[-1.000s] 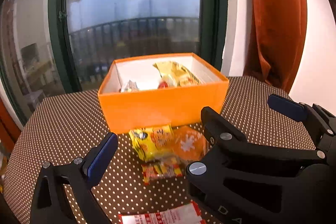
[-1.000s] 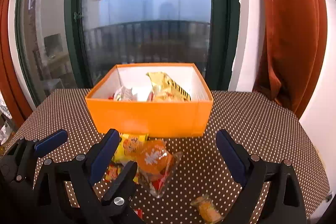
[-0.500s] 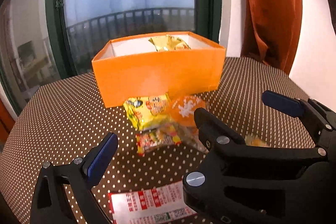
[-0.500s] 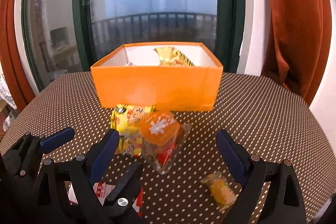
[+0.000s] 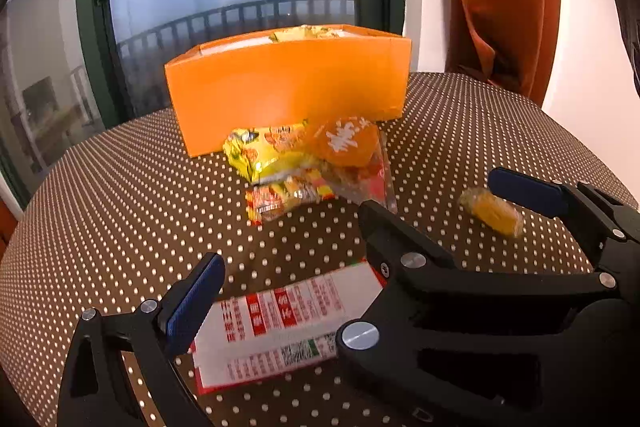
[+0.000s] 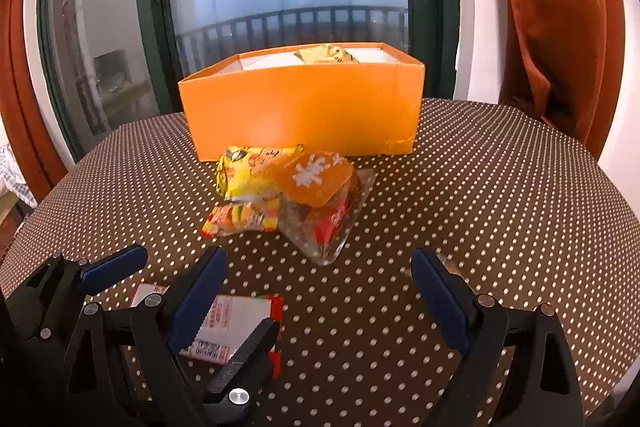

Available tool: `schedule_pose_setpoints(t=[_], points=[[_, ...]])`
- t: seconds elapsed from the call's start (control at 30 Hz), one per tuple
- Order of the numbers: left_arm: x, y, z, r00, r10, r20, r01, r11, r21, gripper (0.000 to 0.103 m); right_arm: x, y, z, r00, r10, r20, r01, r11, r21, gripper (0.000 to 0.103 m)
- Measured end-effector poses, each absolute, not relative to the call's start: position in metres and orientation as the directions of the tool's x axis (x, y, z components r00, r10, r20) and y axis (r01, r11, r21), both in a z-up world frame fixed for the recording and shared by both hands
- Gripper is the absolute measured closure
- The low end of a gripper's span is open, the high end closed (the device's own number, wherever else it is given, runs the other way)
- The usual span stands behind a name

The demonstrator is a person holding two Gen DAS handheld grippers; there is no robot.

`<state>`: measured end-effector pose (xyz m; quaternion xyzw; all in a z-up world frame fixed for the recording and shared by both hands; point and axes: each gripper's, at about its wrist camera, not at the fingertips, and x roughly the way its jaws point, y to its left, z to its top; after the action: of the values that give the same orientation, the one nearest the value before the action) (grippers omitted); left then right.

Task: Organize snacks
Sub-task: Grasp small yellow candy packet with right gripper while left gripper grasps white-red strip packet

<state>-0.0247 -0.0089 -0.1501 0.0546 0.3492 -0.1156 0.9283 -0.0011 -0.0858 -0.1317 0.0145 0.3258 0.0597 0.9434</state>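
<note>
An orange box stands at the far side of the dotted table, with a yellow packet showing above its rim. In front of it lies a pile: a yellow snack bag, an orange jelly cup on a clear packet, and a small red-yellow packet. A white and red sachet lies flat between the open jaws of my left gripper, just above the table. A small yellow candy lies right. My right gripper is open and empty.
The round table has a brown cloth with white dots. A window with a dark green frame is behind the box. An orange curtain hangs at the right. The left gripper's fingers show in the right wrist view.
Both grippers have dropped lower and pulled back toward the near side of the table. The white and red sachet now lies between the left gripper's jaws. Both stay open.
</note>
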Motion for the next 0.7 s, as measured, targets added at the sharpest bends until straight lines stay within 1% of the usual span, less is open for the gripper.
schedule_pose_setpoints(t=[0.13, 0.33, 0.4, 0.43, 0.5, 0.6, 0.7], points=[[-0.024, 0.000, -0.163, 0.683, -0.197, -0.703, 0.259, 0.966, -0.019, 0.003, -0.001, -0.083, -0.142, 0.746, 0.168, -0.645, -0.127, 0.986, 0.109, 0.008], [-0.023, 0.001, -0.170, 0.675, -0.167, -0.719, 0.248, 0.969, 0.008, 0.003, 0.003, -0.078, -0.152, 0.715, 0.169, -0.678, -0.123, 0.986, 0.115, 0.008], [-0.021, -0.002, -0.173, 0.673, -0.126, -0.729, 0.234, 0.971, 0.049, 0.003, 0.005, -0.078, -0.153, 0.715, 0.154, -0.682, -0.115, 0.988, 0.103, 0.008], [-0.020, -0.005, -0.176, 0.678, -0.079, -0.731, 0.220, 0.970, 0.100, 0.003, 0.005, -0.078, -0.152, 0.717, 0.149, -0.680, -0.111, 0.989, 0.100, 0.008], [-0.019, -0.009, -0.176, 0.692, -0.046, -0.721, 0.211, 0.967, 0.140, 0.002, 0.006, -0.079, -0.152, 0.721, 0.138, -0.679, -0.100, 0.990, 0.094, 0.008], [-0.015, -0.012, -0.177, 0.684, -0.043, -0.728, 0.215, 0.966, 0.145, 0.002, 0.009, -0.081, -0.154, 0.712, 0.130, -0.690, -0.086, 0.991, 0.098, 0.008], [-0.006, -0.012, -0.179, 0.665, -0.047, -0.745, 0.206, 0.971, 0.123, 0.000, 0.012, -0.085, -0.154, 0.706, 0.129, -0.696, -0.073, 0.991, 0.110, 0.008]])
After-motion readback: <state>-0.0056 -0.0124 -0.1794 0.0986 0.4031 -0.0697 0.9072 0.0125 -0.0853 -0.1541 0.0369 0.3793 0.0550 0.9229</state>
